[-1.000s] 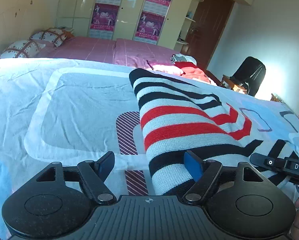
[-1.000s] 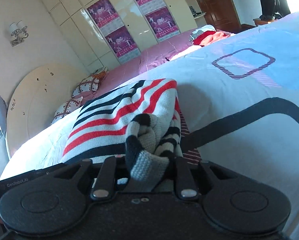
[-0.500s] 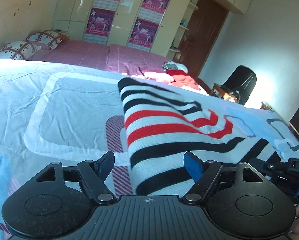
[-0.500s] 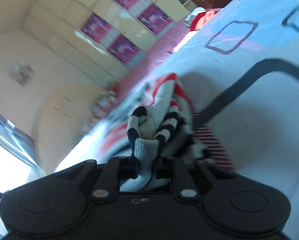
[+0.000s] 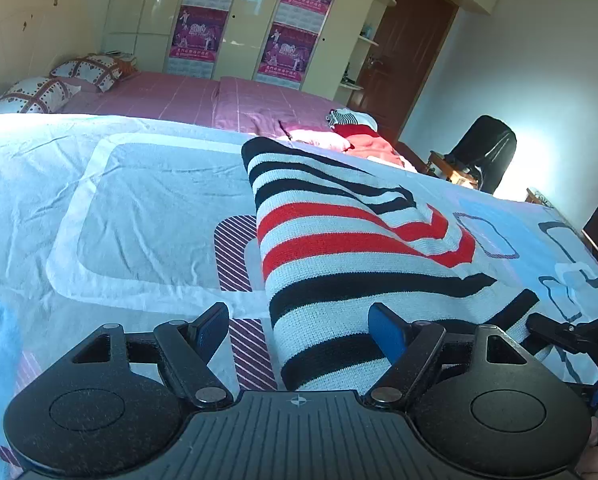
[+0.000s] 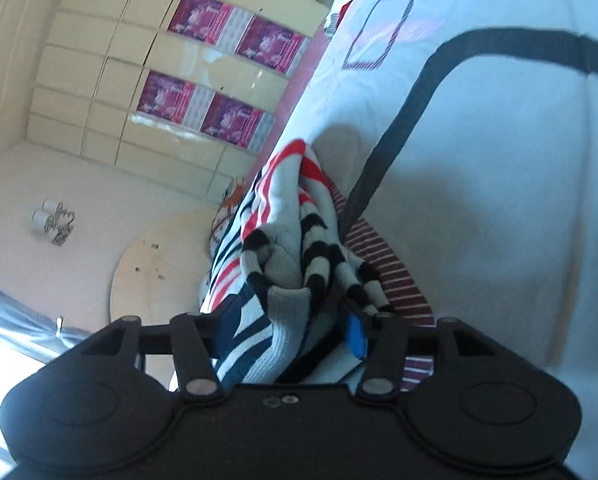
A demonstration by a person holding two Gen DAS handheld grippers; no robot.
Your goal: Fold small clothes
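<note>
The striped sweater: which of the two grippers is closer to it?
Right. The right gripper has the striped sweater bunched between its jaws, which have just been opening. The left gripper hovers open at the sweater's near edge, one finger over the cloth, gripping nothing.

We look across a bedroom. A pale blue bedsheet with grey and striped shapes fills the near ground. Beyond it, toward twelve o'clock, lies a pink bedspread, with patterned pillows at ten o'clock against a cream rounded headboard. A cream wardrobe stands along the far wall, hung with magenta posters. At one o'clock is a dark brown door; at two o'clock a black chair sits against a white wall in bright light. From the right wrist view we see a wall lamp.
</note>
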